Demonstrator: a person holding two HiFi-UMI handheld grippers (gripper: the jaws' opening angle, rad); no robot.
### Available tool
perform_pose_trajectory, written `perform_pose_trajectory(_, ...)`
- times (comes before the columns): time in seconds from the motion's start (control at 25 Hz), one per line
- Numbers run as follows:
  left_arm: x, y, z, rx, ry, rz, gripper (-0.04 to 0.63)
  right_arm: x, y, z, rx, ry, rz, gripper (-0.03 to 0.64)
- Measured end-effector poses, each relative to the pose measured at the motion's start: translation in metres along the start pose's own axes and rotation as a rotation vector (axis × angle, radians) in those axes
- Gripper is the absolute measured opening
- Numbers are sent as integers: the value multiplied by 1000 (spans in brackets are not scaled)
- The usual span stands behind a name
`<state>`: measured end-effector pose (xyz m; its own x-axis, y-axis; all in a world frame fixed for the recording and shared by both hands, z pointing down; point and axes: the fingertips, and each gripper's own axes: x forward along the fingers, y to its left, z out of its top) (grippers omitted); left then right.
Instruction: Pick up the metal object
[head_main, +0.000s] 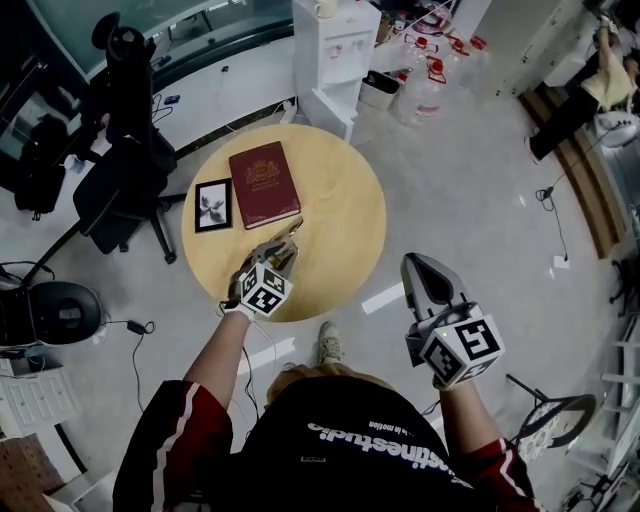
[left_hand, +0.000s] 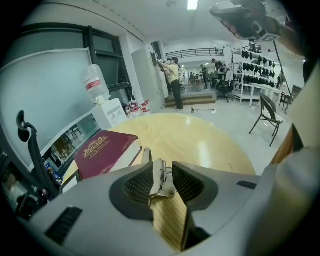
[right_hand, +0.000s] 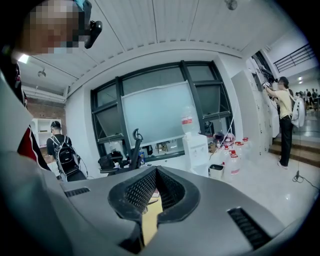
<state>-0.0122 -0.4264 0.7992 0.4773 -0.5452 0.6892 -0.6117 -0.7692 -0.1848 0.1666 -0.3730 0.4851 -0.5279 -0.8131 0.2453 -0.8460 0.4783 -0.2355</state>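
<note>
Left gripper view: metal object (left_hand: 160, 181) between jaws.

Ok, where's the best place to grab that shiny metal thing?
Probably by its two flat sides, at the wider near end, coming in along its length. The metal thing is thin and stands on edge, so the ribbed pads can press flat against it. The left gripper is shut on it in just that way.

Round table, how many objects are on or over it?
3. A red book at the far side, a black picture frame left of it, and a metal object clamped in the left gripper near the front edge.
</note>
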Motion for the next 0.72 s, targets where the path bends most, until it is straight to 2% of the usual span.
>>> perform_pose_trajectory(0.28, 15, 7, -10, -21, 27, 5, 126, 4, -9, -4, 8, 18, -7, 26)
perform_pose_trajectory(0.72, 21, 14, -6, -49, 15, -1, 103, 6, -18, -14, -2, 51, -29, 26)
